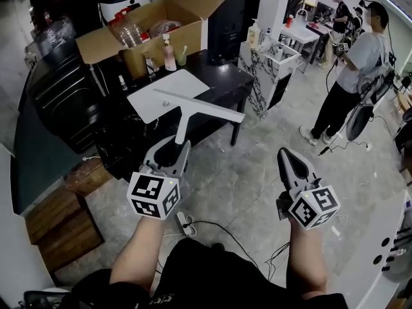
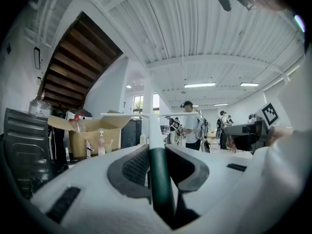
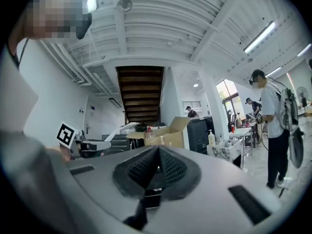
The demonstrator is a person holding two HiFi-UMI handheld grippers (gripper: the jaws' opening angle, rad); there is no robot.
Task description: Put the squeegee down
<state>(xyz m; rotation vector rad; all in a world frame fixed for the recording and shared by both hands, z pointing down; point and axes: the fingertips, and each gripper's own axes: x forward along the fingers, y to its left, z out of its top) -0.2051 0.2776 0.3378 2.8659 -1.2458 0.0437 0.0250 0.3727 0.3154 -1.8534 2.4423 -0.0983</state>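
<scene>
The squeegee (image 1: 195, 109) is white, with a long blade across its top and a dark green grip (image 2: 159, 177) low on the handle. It hangs in the air over the near edge of the black table (image 1: 222, 76). My left gripper (image 1: 175, 145) is shut on the handle, and in the left gripper view the pads (image 2: 134, 167) press on the green part from both sides while the blade (image 2: 146, 115) stands crosswise ahead. My right gripper (image 1: 287, 153) is held over the floor to the right, shut with nothing in it, and its pads (image 3: 146, 167) meet.
A white board (image 1: 161, 94) lies on the table under the blade. Behind it stands an open cardboard box (image 1: 151, 34) with bottles. A marble-patterned stand (image 1: 265, 69) is to the right, and people (image 1: 357, 66) beyond it. A power strip (image 1: 183, 223) and cables lie on the floor; wooden crates (image 1: 58, 224) sit at left.
</scene>
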